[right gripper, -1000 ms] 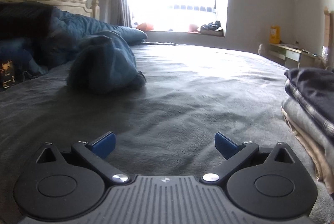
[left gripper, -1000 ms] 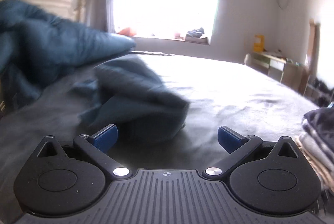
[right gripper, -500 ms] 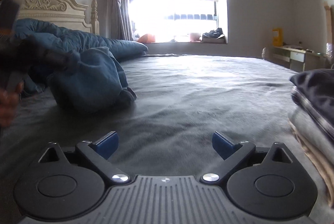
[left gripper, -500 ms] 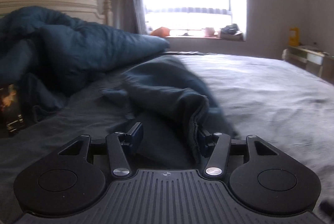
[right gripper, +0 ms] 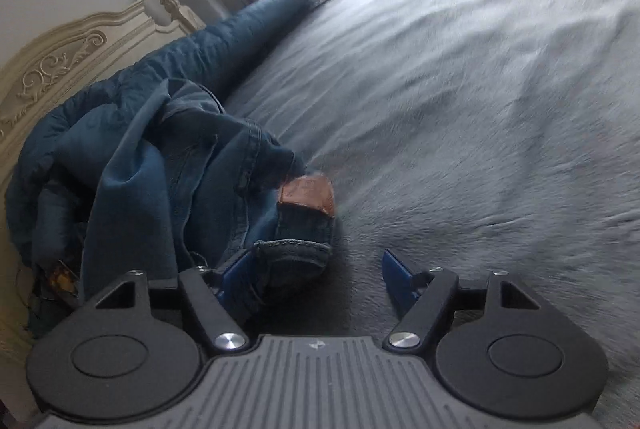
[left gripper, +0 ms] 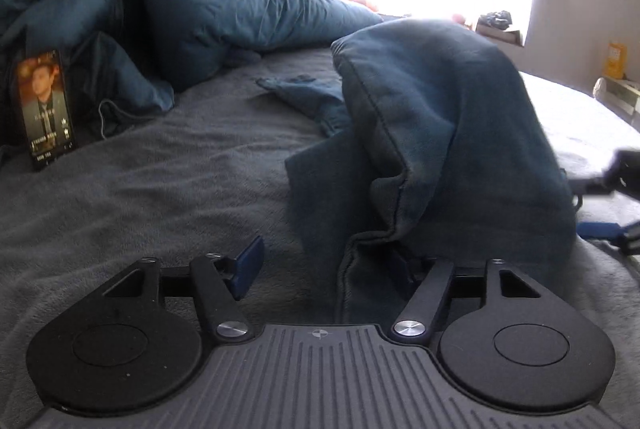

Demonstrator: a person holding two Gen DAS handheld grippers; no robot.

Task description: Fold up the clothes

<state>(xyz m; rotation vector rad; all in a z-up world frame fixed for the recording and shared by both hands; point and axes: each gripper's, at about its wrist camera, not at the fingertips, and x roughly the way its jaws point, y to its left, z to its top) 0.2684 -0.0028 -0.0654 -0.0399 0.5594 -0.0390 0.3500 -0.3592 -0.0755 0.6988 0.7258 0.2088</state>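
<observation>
Right gripper [right gripper: 316, 271] tilted beside jeans [right gripper: 208, 165].

Jeans [right gripper: 208, 165]: matt blue denim with a glossy brown leather patch [right gripper: 308, 195]. Bed [right gripper: 480, 109] cover: soft grey fleece. Headboard [right gripper: 60, 69]: carved cream wood.

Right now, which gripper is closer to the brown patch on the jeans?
Right. The right gripper is open just below the patch, the waistband at its left finger. The left gripper sits under another fold of the jeans, no patch in its view.
</observation>
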